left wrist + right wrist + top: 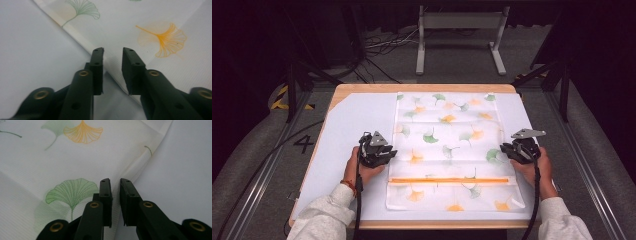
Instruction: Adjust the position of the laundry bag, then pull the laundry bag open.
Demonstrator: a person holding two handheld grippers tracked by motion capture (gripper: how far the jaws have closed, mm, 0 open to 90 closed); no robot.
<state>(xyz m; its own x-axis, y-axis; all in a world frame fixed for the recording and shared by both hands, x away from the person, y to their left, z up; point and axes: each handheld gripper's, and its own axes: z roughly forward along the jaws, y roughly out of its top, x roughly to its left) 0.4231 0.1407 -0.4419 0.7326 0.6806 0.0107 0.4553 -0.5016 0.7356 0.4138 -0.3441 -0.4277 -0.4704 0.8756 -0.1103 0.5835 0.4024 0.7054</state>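
The cloth (pixel 447 145) lies flat on the table (pixel 352 120), near edge folded over. The left hand-held gripper (pixel 384 152) and right hand-held gripper (pixel 511 150) stand slightly open at its side edges, gripping nothing. Likely step: release after a fold. Next: regrip the edges.

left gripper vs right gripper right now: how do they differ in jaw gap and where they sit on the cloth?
The left gripper has the wider jaw gap; the right gripper shows a narrow slit. The left gripper sits at the cloth's left edge, the right gripper at its right edge. Shared: both are open, and each straddles the cloth's edge without pinching it.
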